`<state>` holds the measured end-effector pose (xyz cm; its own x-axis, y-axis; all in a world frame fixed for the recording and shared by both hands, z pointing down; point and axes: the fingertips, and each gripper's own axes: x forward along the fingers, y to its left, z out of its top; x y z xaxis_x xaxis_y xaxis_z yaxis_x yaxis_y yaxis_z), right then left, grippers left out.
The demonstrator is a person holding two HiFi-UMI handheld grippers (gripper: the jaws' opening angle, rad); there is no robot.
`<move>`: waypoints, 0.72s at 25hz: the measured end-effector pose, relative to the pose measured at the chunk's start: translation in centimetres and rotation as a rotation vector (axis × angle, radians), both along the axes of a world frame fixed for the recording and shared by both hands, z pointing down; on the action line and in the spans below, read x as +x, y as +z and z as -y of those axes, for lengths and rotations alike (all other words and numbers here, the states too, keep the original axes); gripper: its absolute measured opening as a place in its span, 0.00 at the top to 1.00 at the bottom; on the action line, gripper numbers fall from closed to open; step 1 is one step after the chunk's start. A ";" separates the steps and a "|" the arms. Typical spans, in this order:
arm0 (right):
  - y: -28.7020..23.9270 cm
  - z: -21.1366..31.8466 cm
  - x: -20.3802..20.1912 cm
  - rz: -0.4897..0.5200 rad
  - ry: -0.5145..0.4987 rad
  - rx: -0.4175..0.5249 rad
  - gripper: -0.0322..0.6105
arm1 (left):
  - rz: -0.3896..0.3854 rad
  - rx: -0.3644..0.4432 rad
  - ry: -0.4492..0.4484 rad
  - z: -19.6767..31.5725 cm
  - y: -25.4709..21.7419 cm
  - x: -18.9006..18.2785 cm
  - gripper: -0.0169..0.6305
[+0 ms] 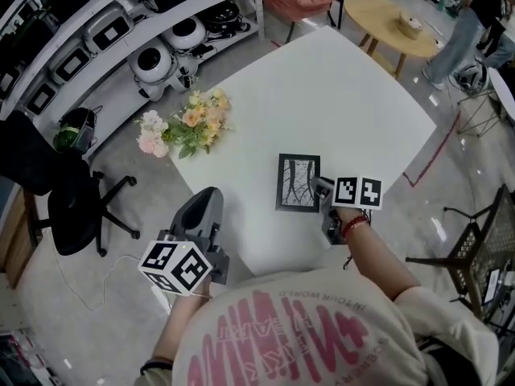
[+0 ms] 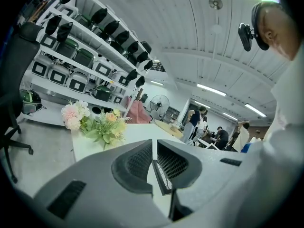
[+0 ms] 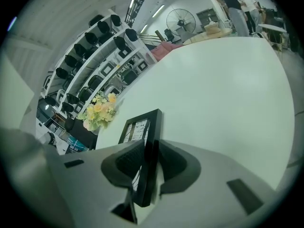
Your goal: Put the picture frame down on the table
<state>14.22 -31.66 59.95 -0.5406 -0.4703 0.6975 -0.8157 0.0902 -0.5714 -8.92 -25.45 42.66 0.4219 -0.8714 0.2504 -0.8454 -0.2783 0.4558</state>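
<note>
Picture frame [image 1: 296,182]: black, side edge clamped in my right gripper [image 1: 321,186], apparently for lowering onto white table [image 1: 322,95]. Left gripper [image 1: 206,195]: jaws together, empty, off the table edge.

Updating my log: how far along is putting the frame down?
Done: the picture frame is low over the white table. In hand: the right gripper is clamped on its edge. Remaining: rest it flat, since contact is unclear, and release.

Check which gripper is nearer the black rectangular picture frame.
Right. The right gripper is clamped on the black rectangular picture frame at its edge. The left gripper sits apart from it, at the white table's near-left edge.
</note>
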 end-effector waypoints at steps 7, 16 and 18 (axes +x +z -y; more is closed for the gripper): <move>0.3 0.1 -0.1 -0.027 -0.008 -0.006 0.79 | 0.002 -0.001 -0.004 -0.3 0.1 -0.1 0.93; 0.1 0.0 0.0 -0.087 -0.014 0.002 0.79 | 0.005 0.008 -0.012 -0.8 -0.4 -0.2 0.93; 0.1 0.0 0.0 -0.100 -0.013 0.003 0.80 | 0.004 0.008 -0.015 -0.9 -0.4 -0.4 0.93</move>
